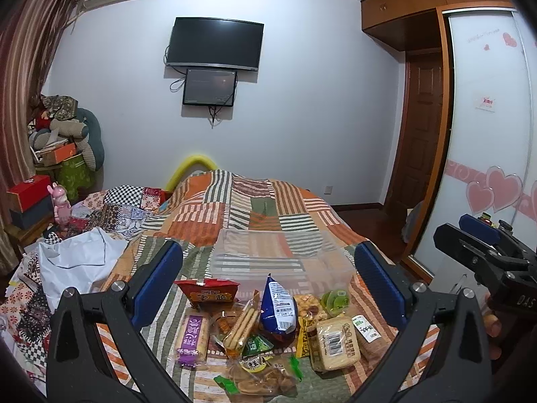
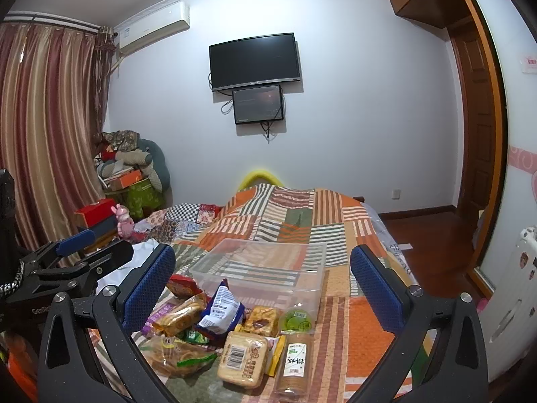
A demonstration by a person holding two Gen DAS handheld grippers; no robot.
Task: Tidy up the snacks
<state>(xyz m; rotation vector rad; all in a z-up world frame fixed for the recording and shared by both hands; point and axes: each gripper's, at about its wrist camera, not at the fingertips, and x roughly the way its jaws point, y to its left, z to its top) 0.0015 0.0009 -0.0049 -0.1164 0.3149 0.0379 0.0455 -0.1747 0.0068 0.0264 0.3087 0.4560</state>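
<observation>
Left wrist view: the snack pile is seen at 6 o'clock on the patchwork quilt, with the clear plastic bin just behind it toward 12 o'clock.
Right wrist view: the same pile is seen at 6 to 7 o'clock, the bin behind it; nothing can be made out inside the bin.
Left gripper: jaws spread wide, nothing between the pads, held above the pile.
Right gripper: likewise released and empty.
Handling, blue pouch: judged light, crinkly and slippery; best taken across its puffed middle, gently.
Handling, barcode biscuit pack: judged fairly stiff but breakable inside; best pinched across its short sides.
Handling, wrapped cracker stack: judged rigid yet brittle; a grip at mid-length is advised.
Handling, green cup: small and round, likely to slip; opposite walls should be pinched.
Hidden: several packets are overlapped, so lower ones are only partly shown.
Cut off: the bagged pastries at 6 o'clock are clipped by the frame edge.
Hard to make out: package lettering is too small to read; the bin's walls are faint against the quilt.
</observation>
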